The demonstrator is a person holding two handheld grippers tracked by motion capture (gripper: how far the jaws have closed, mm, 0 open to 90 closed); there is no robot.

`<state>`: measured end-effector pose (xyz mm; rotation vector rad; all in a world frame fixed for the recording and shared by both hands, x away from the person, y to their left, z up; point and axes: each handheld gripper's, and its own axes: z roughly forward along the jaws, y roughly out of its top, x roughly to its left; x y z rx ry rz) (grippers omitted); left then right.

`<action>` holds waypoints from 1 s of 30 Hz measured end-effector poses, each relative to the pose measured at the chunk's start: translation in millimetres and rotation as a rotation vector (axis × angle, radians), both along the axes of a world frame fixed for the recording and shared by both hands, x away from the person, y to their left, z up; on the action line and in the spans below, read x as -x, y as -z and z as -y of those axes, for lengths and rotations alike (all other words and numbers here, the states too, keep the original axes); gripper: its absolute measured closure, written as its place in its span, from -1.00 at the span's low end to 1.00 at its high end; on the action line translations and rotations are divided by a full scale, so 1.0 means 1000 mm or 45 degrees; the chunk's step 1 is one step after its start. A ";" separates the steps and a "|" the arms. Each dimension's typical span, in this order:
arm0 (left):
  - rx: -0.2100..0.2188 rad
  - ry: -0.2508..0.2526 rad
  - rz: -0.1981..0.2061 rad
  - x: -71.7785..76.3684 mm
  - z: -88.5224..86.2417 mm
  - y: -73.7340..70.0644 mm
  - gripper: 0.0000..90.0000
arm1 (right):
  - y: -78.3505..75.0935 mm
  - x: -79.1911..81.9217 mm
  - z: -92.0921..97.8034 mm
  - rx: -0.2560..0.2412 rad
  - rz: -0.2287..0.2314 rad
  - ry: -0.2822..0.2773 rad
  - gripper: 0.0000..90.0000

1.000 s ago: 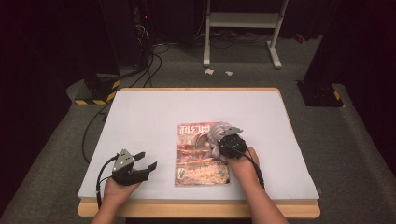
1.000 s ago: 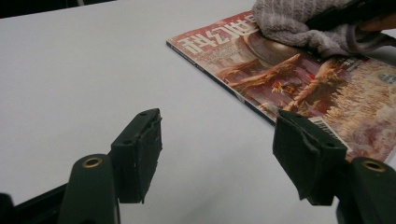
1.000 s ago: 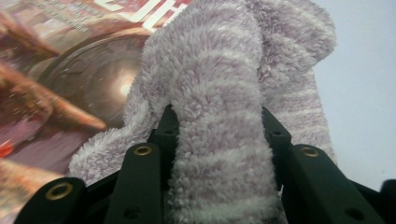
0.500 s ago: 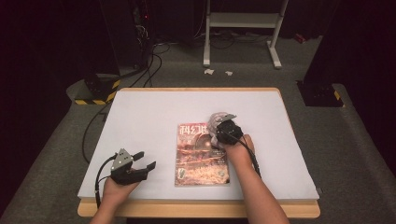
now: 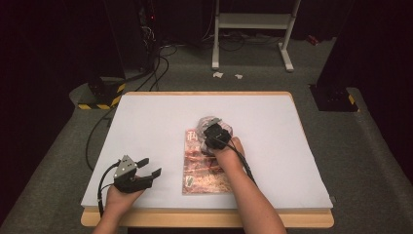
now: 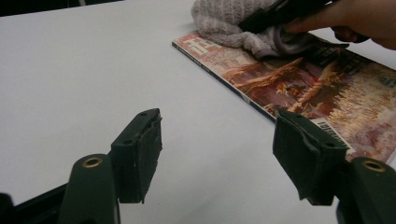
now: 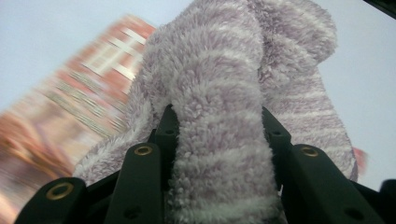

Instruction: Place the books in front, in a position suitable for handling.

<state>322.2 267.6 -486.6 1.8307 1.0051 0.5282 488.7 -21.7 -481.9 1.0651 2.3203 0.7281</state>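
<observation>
Fuzzy striped cloth (image 7: 224,116), lilac and white, bunched on the far end of the magazine (image 5: 204,165), pinched between the jaws of the right gripper (image 5: 214,132) and pressed down against the cover. Lies straight ahead of that claw, along the magazine's long axis, which runs from the near table edge away toward the far side. Looks like a wiping stroke along that axis; likely room only for a pull back toward the near end. Left gripper (image 5: 146,168) well apart on the white table (image 5: 292,146), jaws spread and empty, aimed at the magazine's long left edge, nearer its near corner than the cloth.
</observation>
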 end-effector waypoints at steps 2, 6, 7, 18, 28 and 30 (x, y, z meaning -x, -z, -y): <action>0.002 -0.001 0.002 0.000 -0.001 0.000 -0.27 | 0.001 0.001 -0.006 -0.010 0.002 -0.012 0.37; 0.007 -0.006 -0.001 0.000 -0.002 0.000 -0.27 | 0.002 0.002 -0.035 -0.028 -0.004 -0.069 0.37; 0.006 -0.006 -0.003 0.000 -0.002 0.000 -0.27 | 0.002 0.002 -0.035 -0.028 -0.004 -0.069 0.37; 0.011 -0.007 -0.006 0.001 -0.005 0.000 -0.27 | 0.003 -0.003 -0.062 -0.034 -0.010 -0.106 0.37; 0.019 -0.017 -0.009 0.002 -0.008 0.000 -0.27 | 0.004 -0.008 -0.019 -0.045 -0.004 -0.014 0.36; 0.013 -0.014 -0.010 0.002 -0.007 0.000 -0.27 | 0.004 -0.008 -0.007 -0.050 0.000 0.019 0.36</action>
